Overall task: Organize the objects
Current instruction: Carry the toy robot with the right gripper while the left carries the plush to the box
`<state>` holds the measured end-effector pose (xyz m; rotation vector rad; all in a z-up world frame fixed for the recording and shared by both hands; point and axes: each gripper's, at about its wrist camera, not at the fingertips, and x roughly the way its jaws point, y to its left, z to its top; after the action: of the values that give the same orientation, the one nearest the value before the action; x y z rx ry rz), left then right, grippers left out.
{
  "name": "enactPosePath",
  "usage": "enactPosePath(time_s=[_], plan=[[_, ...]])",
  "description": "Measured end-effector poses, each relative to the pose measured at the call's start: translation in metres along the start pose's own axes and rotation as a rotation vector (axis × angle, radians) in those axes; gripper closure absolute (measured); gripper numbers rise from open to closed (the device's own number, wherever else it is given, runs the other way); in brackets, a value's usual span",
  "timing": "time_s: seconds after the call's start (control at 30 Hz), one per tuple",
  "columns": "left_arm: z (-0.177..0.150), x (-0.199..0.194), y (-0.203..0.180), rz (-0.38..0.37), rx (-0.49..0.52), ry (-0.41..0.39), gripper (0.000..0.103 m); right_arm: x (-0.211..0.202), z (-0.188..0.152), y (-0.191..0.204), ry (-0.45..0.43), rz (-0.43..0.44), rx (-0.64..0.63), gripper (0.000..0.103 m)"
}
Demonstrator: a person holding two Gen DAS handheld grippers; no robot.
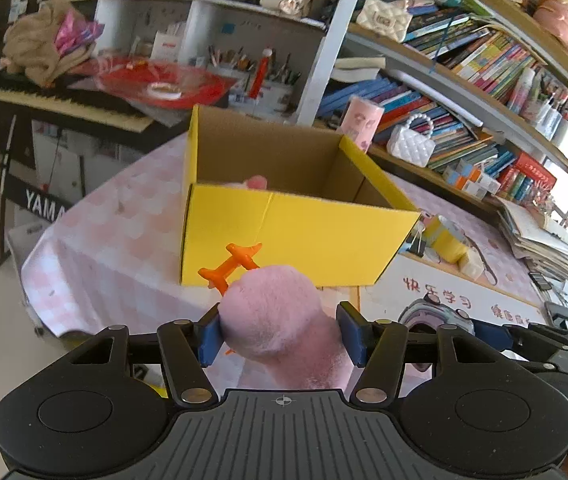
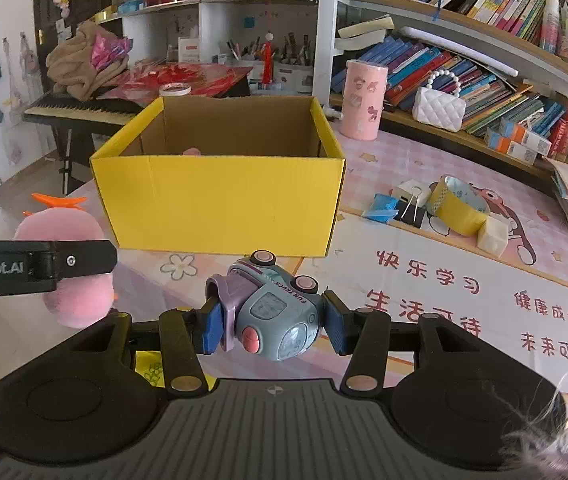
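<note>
Here the left gripper [image 1: 280,334] pinches a pink plush [image 1: 276,316] with orange feet [image 1: 232,266], both blue pads pressed against its sides. The right gripper [image 2: 272,326] is clamped on a blue-grey toy truck [image 2: 274,312], held above the pink table cover [image 2: 424,280]. Beyond both stands an open yellow box [image 2: 220,200] with something pink just visible inside. Right of the box lie a tape roll [image 2: 460,206] and a binder clip [image 2: 414,210]. Bookshelves [image 2: 484,60] fill the back.
</note>
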<state>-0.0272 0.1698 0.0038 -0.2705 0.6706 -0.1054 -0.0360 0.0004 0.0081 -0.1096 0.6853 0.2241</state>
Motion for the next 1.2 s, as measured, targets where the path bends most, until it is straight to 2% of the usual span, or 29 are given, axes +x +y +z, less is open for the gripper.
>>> enactPosePath(time_s=[0.33,0.57,0.77,0.97,1.2], plan=[[0.024,-0.004,-0.001,-0.009,0.032,-0.085,0.045,0.0,0.027,0.0,-0.023,-0.003,0.014,0.056],[0.052,0.008,-0.005,0.004,0.026,-0.149,0.045,0.007,0.063,-0.012,-0.074,0.018,0.017,0.056],[0.08,0.029,-0.009,0.043,0.033,-0.188,0.045,0.03,0.101,-0.026,-0.129,0.052,0.003,0.056],[0.095,0.064,-0.013,0.082,0.01,-0.167,0.045,0.066,0.122,-0.031,-0.128,0.085,-0.068,0.056],[0.1,0.101,-0.015,0.121,0.005,-0.104,0.045,0.114,0.129,-0.029,-0.082,0.133,-0.197,0.056]])
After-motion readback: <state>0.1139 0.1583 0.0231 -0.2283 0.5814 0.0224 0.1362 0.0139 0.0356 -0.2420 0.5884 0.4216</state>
